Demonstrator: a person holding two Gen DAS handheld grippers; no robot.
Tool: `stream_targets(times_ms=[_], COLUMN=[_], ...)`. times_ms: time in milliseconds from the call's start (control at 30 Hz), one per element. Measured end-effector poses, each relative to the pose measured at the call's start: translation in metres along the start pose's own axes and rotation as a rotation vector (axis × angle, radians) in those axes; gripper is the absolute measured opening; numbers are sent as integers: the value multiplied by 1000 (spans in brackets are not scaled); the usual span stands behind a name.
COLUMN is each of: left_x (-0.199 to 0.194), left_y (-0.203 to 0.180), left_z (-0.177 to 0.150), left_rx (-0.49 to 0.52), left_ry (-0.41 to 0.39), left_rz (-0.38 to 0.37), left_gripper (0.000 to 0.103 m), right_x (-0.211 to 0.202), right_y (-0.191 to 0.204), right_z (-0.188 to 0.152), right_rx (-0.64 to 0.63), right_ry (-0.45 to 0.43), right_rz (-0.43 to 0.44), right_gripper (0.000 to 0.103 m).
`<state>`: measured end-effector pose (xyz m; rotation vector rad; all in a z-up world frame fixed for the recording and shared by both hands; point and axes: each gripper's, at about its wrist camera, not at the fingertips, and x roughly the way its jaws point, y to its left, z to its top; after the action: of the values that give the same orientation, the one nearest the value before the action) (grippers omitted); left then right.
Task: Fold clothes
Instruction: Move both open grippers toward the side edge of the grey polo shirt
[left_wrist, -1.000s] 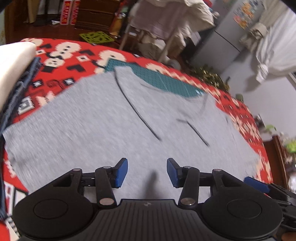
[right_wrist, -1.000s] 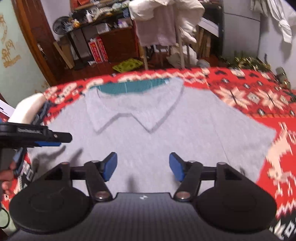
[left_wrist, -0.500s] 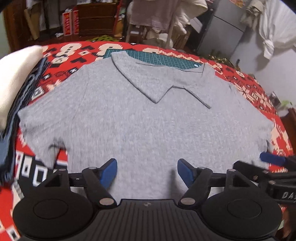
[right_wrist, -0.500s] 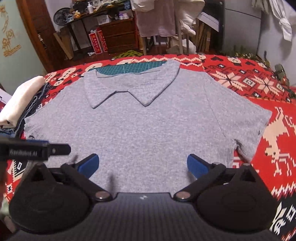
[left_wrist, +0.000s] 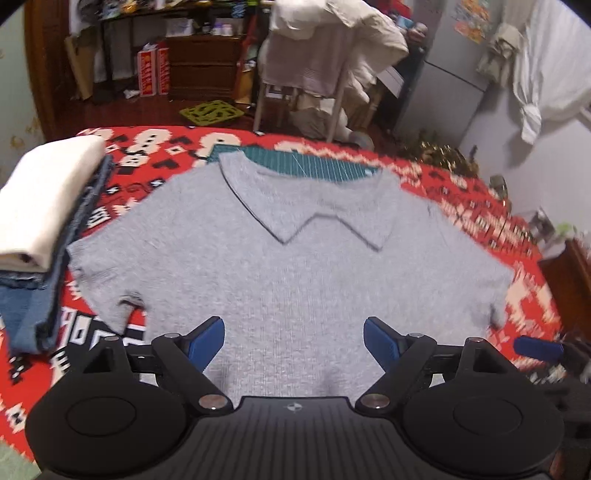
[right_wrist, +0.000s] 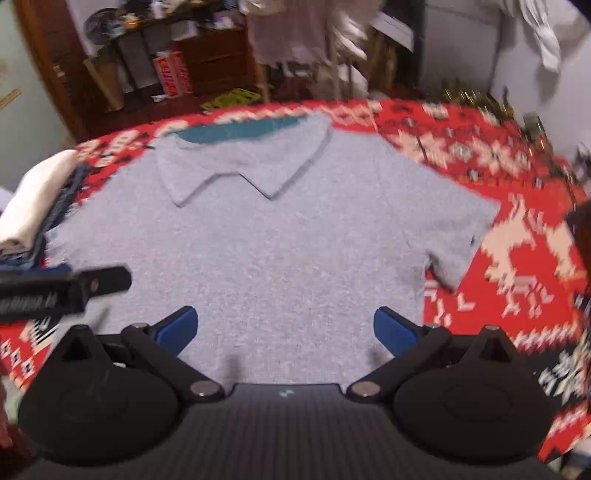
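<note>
A grey short-sleeved collared shirt (left_wrist: 295, 266) lies spread flat, collar at the far side, on a red patterned cloth (left_wrist: 480, 206). The same shirt (right_wrist: 280, 236) fills the right wrist view. My left gripper (left_wrist: 294, 341) hovers open above the shirt's near hem, nothing between its blue pads. My right gripper (right_wrist: 285, 328) is open too, above the hem a little to the right. The left gripper's body (right_wrist: 62, 286) shows at the left edge of the right wrist view, and a blue fingertip (left_wrist: 537, 349) of the right gripper shows at the right of the left wrist view.
A stack of folded clothes, white on top of denim (left_wrist: 40, 221), sits on the cloth left of the shirt. A teal mat (left_wrist: 306, 166) peeks out behind the collar. Beyond the table stand a draped chair (left_wrist: 325, 62), a dresser and a grey cabinet.
Both grippers have pulled back toward the near hem and lifted, so the whole shirt now shows. Their jaws have opened wider than a second ago.
</note>
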<state>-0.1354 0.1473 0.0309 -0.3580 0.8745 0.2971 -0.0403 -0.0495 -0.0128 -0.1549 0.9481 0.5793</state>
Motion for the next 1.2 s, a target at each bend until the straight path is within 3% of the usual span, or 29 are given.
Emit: stream_targets(times_ms=[133,233,400,600,767,933,1000,1067,1200], left_x=[-48,-88,-132,-124,-92,-55,-42,-33,-21], left_y=[-3,-4,-9,-16,-22,-28,-34,-35,-27], left_z=[20,26,16,-10,-25,-37,-46,-55,-69], left_rx=[33,59,169,478,660,812,942,1062,1213], left_ry=[-26,-85,-116,-137,-107,-64,-60,-45,20], left_rz=[-17,-23,-27,-17,-71,-140,-124,-127,-200], left_gripper=[85,95,95,95,93,85,81,68,57], right_x=[-48,-85,-141,-161,-141,-111,-100,-89,-72], right_y=[9,13,5,2,-6,1,10,18,28], right_z=[9,17,23,18,11,-7,-15,-23,-36], right_rx=[-70,-97,-88,-222,-308,-559,-696,-820,-977], right_ry=[-58,-106,-172,-167,-108,-74,-58,-12,70], right_rz=[-4,-8,62,69,106,66,65,82,131], right_gripper=[102,102,103,103,102,84,78,68,49])
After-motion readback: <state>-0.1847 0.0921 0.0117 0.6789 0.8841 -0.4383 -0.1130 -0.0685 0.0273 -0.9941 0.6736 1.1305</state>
